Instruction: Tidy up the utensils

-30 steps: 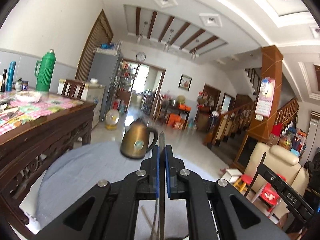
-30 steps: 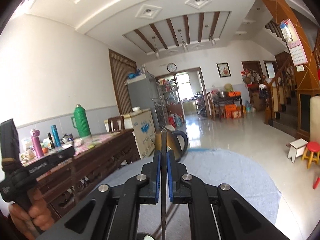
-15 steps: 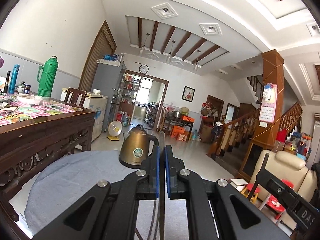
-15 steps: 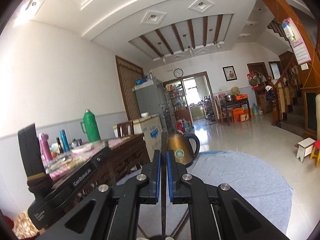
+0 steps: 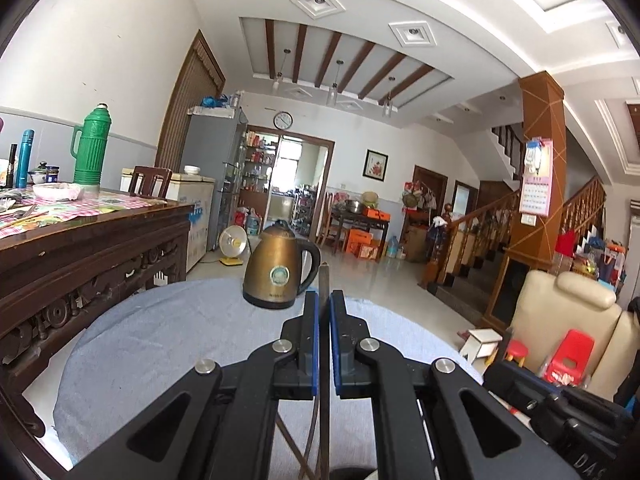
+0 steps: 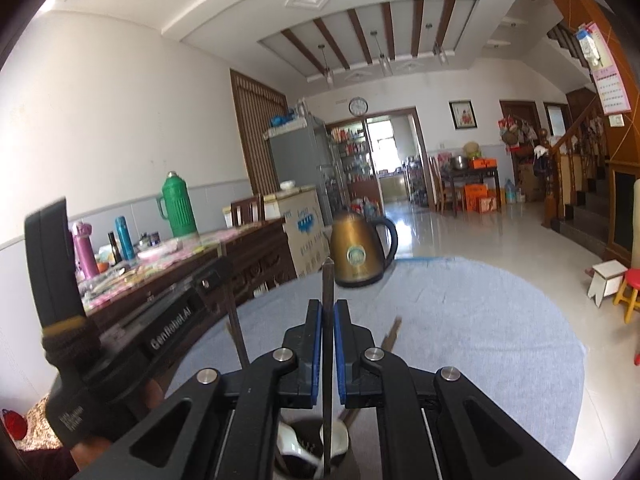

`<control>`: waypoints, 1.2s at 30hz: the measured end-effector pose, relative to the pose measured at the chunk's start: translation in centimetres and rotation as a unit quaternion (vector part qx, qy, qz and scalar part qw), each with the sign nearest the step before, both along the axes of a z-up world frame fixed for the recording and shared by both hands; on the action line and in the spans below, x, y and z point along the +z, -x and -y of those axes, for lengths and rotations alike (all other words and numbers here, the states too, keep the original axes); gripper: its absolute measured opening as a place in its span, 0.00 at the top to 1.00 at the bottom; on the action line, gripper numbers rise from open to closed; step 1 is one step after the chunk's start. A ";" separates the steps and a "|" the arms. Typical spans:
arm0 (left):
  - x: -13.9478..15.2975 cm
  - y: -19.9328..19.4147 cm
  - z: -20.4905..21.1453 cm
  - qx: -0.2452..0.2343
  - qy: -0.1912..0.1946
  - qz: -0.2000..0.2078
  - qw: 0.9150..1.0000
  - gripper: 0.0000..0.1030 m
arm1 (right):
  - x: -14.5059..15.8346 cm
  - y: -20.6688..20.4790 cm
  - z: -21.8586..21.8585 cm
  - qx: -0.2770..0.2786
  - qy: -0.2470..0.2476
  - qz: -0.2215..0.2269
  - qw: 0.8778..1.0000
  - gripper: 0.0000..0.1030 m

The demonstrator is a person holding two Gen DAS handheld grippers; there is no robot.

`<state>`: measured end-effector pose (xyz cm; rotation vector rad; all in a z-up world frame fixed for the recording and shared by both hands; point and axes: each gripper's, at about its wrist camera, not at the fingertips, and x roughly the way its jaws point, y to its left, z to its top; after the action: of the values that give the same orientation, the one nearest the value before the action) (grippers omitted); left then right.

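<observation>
Chopsticks are what I have in both tools: my left gripper point(image 5: 324, 344) has its blue pads pressed together on one dark chopstick point(image 5: 324, 284) that stands upright between them, and my right gripper point(image 6: 328, 344) pinches another upright chopstick point(image 6: 328, 280) the same way. Right below the right one I see a dark utensil holder point(image 6: 308, 446) with white spoons point(image 6: 294, 446) and more sticks in it, standing on the round table with the blue-grey cloth point(image 6: 460, 340). At the far edge of that cloth stands a bronze electric kettle point(image 5: 278, 270) with a round green badge whose writing is too small for me to read. In the right wrist view, the left tool's black body carries the white lettering "GenRobot.AI" point(image 6: 170, 330). Beyond it, a white carton point(image 6: 306, 236) with blue print I cannot make out stands beside a carved wooden table point(image 5: 80, 248), which bears a green thermos point(image 5: 90, 144).
</observation>
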<state>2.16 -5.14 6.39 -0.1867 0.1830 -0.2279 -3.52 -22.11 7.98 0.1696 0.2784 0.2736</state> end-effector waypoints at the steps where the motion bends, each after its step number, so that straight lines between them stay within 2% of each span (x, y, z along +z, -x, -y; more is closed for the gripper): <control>1: -0.2 0.2 0.1 -0.003 -0.004 -0.003 1.000 0.95 | -0.4 0.1 0.1 0.001 -0.001 -0.007 1.000 0.93; 6: -1.1 1.2 0.6 -0.020 -0.025 -0.019 0.999 0.95 | -2.1 0.2 0.5 0.006 -0.003 -0.037 0.999 0.93; 12: -2.1 2.1 0.3 -0.048 -0.053 -0.049 0.996 0.92 | -2.0 0.2 0.5 0.015 0.005 -0.050 0.999 0.92; 13: -2.2 2.4 0.2 -0.047 -0.059 -0.051 0.996 0.81 | -1.8 0.2 0.8 0.012 0.006 -0.053 0.999 0.90; 14: -2.2 2.7 0.0 -0.044 -0.065 -0.050 0.996 0.59 | -1.5 0.0 0.7 0.007 0.005 -0.053 0.999 0.83; 15: -2.1 3.0 -0.3 -0.038 -0.066 -0.047 0.996 0.47 | -1.2 0.1 1.2 0.001 -0.001 -0.050 0.999 0.75; 16: -2.0 3.4 -0.6 -0.033 -0.064 -0.042 0.996 0.37 | -1.0 0.2 1.7 -0.005 -0.008 -0.046 0.999 0.72; 18: -1.8 4.3 -1.4 -0.024 -0.069 -0.025 0.997 0.37 | -0.4 0.5 3.2 -0.025 -0.020 -0.040 0.999 0.53; 20: -1.6 4.8 -2.1 -0.012 -0.081 -0.013 0.997 0.36 | 0.3 0.9 4.6 -0.050 -0.024 -0.027 0.998 0.43; 27: -1.5 4.8 -4.6 0.013 -0.080 -0.007 0.997 0.33 | 3.3 0.8 9.4 -0.146 -0.021 0.006 0.989 0.43; 33: -1.3 4.8 -5.5 0.022 -0.058 -0.017 0.998 0.33 | 5.4 0.7 12.3 -0.218 0.031 0.039 0.975 0.43; 36: -1.3 5.0 -5.1 0.017 -0.056 -0.020 0.998 0.33 | 5.7 0.5 12.9 -0.257 0.080 0.057 0.961 0.43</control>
<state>-2.80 0.00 5.06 -0.0829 0.2323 -0.1800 -4.06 -34.96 13.69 0.0621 0.1332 -0.2555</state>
